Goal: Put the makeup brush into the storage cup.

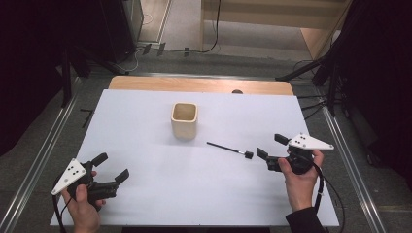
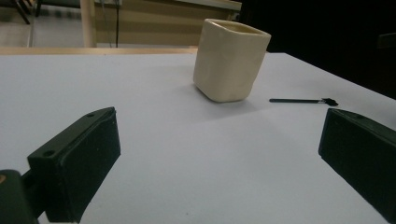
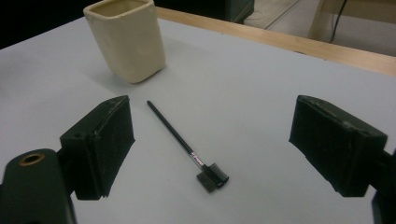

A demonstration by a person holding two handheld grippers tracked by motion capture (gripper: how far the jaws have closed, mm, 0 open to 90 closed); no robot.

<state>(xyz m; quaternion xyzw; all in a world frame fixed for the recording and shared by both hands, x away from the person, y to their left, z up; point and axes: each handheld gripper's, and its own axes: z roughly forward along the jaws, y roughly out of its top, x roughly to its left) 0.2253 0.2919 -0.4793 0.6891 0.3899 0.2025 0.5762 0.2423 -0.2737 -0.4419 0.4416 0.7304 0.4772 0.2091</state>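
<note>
Black and thin, the light brush [image 3: 187,144] lay near the table's [image 1: 145,194] right edge beside the cup [image 1: 184,119], best pinched mid-handle by the right gripper [image 3: 210,140], whose 2 jaws stood wide and empty.

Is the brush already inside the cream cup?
No, the brush lies flat on the white table, apart from the cup.

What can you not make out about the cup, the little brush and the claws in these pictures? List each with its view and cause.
- Cup: its bottom inside, hidden by its own walls in all three views.
- Brush: the print on its handle, too small in the right gripper view.
- Right claw: its body, covered by the hand in the high view.
- Left claw: its right jaw, cut by the left gripper view's edge.
</note>
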